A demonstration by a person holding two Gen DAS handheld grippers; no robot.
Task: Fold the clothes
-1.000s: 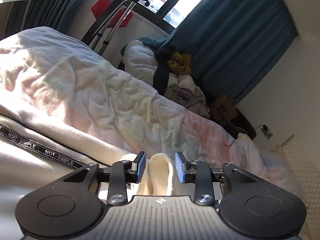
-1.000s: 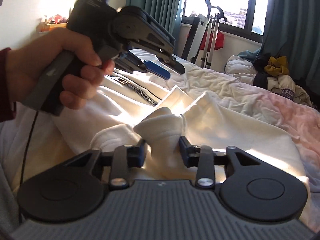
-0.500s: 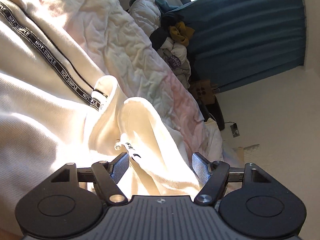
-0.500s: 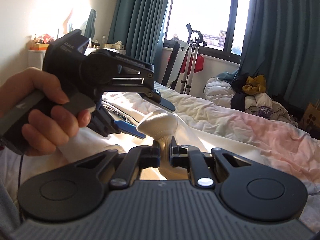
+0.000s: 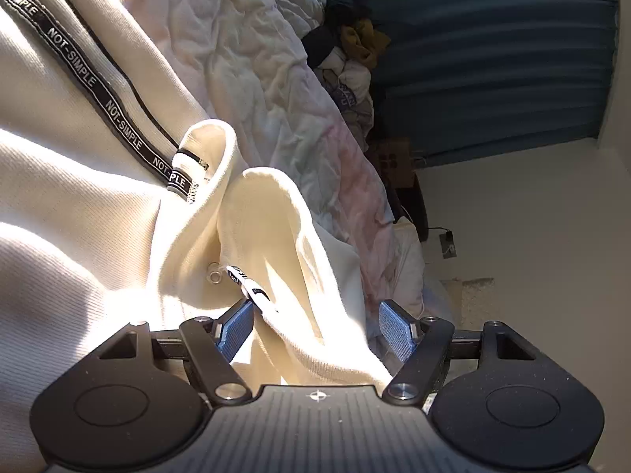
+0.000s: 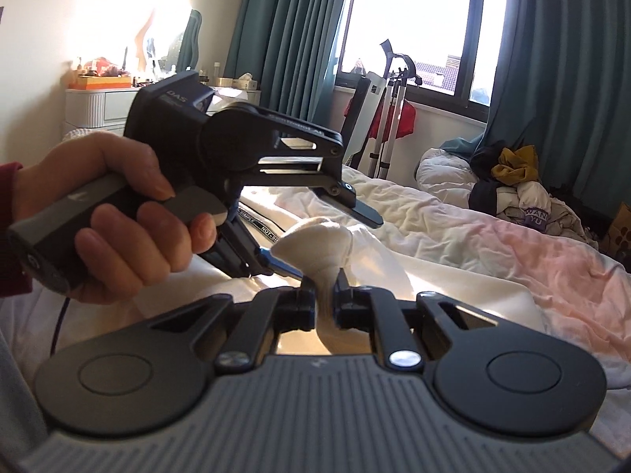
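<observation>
Left claw (image 5: 315, 329) dropped, rolled, now wide — hoodie (image 5: 276, 244) fold loose between its pads; right claw (image 6: 324, 305) pinches the bunch beside it.

Home bedroom: rumpled bed (image 6: 453, 236), teal curtains (image 6: 292, 31), dresser (image 6: 94, 106), clothes heap (image 6: 516, 185) by window (image 6: 418, 19).

Sunlit window (image 6: 410, 27), teal curtains (image 6: 572, 79), white dresser (image 6: 94, 108)

Left claw (image 5: 315, 329) released cream garment (image 5: 276, 236), rolled; right claw (image 6: 324, 307) clamped fabric.
</observation>
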